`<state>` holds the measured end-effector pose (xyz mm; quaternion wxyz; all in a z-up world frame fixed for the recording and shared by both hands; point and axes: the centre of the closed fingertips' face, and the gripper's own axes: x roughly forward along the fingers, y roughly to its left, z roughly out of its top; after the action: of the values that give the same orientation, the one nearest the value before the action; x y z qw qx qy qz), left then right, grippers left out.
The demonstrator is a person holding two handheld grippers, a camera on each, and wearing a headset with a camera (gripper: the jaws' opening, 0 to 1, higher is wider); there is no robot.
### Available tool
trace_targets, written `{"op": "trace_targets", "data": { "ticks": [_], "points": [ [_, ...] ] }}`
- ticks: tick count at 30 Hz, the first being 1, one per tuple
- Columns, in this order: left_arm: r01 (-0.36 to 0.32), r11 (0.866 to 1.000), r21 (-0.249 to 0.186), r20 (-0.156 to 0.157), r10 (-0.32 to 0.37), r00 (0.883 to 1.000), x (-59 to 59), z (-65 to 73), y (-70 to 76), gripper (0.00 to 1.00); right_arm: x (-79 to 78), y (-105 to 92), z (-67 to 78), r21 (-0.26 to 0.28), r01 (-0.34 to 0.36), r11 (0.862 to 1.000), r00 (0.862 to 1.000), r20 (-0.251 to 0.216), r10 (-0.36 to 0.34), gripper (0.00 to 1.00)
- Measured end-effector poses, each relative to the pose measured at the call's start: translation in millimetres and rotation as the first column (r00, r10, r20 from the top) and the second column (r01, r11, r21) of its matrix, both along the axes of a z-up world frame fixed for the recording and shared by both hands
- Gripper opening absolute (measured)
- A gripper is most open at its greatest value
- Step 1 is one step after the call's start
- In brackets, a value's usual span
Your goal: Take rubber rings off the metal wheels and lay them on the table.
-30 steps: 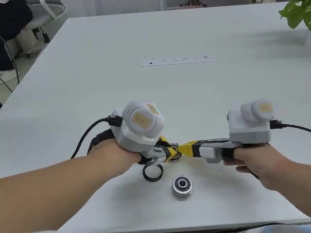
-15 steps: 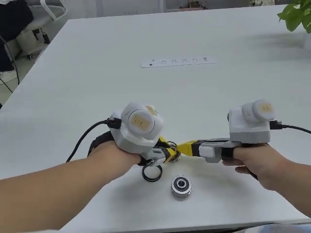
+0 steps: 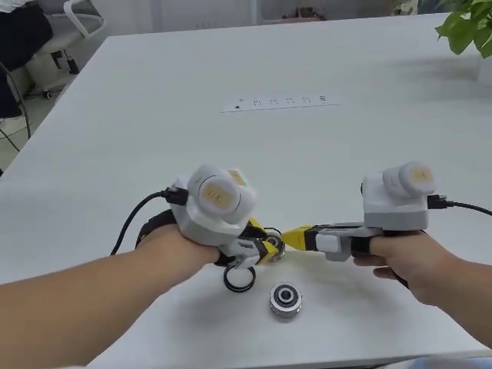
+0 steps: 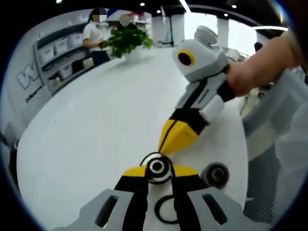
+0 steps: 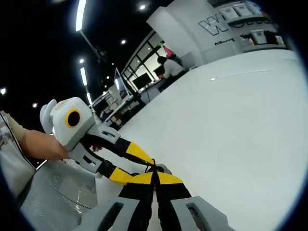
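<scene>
Head view – hands: we hold a left hand-held gripper (image 3: pixel 265 247) and a right hand-held gripper (image 3: pixel 290 235) tip to tip, low over the near edge of the desk (image 3: pixel 154 115).
Head view – task things: the metal wheel (image 3: pixel 274 246) sits between the two tips. A loose rubber ring (image 3: pixel 239 278) lies flat on the desk just below it, and a second wheel (image 3: pixel 285 298) lies just beside that ring.
Left gripper view – grip: our left jaws are clamped on the metal wheel (image 4: pixel 157 167), one on each side. The right hand-held gripper (image 4: pixel 166 143) meets the wheel's rim from above.
Right gripper view – grip: the right hand-held gripper (image 5: pixel 155 177) has its jaws pressed together at the wheel's edge. We cannot tell whether any rubber is caught between them.
Risk – slip: if the right jaws hold only a thin lip, we judge that a pull could let the rubber snap back onto the wheel.
Risk – wheel: a pull off the wheel's axis could twist it out of the left jaws and drop it onto the loose rubber ring or against the second wheel.
</scene>
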<state>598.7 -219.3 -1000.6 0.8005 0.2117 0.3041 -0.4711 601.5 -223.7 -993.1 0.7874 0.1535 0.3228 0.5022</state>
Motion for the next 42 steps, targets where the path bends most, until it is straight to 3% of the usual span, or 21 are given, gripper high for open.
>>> {"op": "trace_targets", "data": {
  "ticks": [20, 42],
  "points": [
    [-0.014, 0.995, -0.103, 0.04, 0.018, 0.999, -14.1, 44.6, 16.1, 0.35, -2.5, 0.7, 23.9, 0.041, 0.011, 0.999, 1.0, 0.019, -0.012, 0.0],
    [-0.066, 0.982, -0.174, 0.055, 0.077, 0.995, -38.8, 79.3, 52.1, 0.56, -11.7, 11.2, 45.2, 0.052, -0.027, 0.998, 0.999, 0.045, 0.025, 0.0]
  ]
}}
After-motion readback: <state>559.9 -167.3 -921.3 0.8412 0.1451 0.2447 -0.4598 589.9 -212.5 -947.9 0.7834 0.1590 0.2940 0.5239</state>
